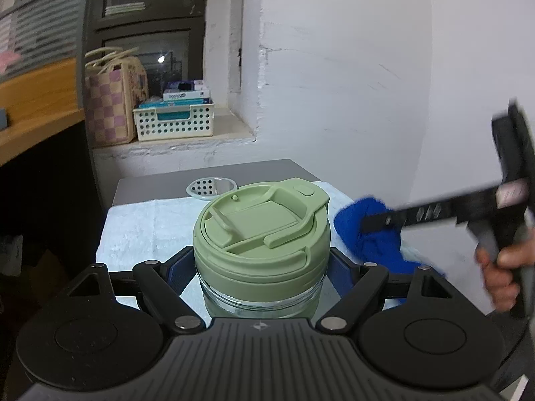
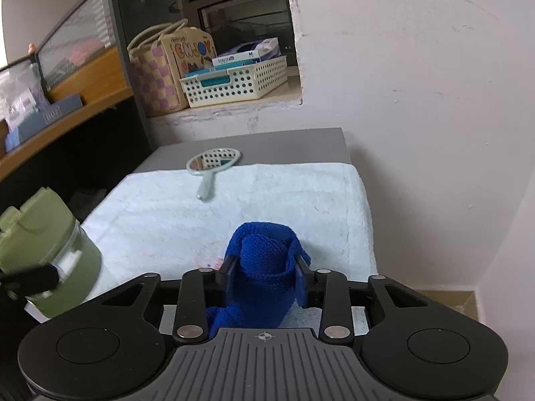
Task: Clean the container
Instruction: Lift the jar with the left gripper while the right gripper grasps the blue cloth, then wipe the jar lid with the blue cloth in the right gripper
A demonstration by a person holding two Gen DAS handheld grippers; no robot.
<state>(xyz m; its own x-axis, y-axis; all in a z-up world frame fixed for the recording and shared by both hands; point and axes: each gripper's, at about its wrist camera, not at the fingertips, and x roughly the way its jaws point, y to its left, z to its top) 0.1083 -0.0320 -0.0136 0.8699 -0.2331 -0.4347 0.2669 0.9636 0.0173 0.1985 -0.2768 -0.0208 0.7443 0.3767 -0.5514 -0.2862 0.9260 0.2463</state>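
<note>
Two hand-held grippers work over a towel-covered table, one on a container and one on a cloth.

A rough white wall [image 2: 418,83] backs a recessed ledge holding a checked bag [image 2: 153,73] and a perforated white basket [image 2: 234,82]; a wooden shelf [image 2: 67,107] runs along the left. Below, a grey table [image 2: 267,147] carries a pale towel [image 2: 284,193], with a small round mirror [image 2: 214,162] lying at the towel's far edge. The left gripper [image 1: 260,274] clamps a clear container [image 1: 260,295] with a green lid [image 1: 262,224] between its pads, held upright above the towel's near-left part. The right gripper [image 2: 264,267], jaws drawn narrow, pinches a bunched blue cloth [image 2: 264,260] just right of the container, held by a person's hand [image 1: 501,274].
</note>
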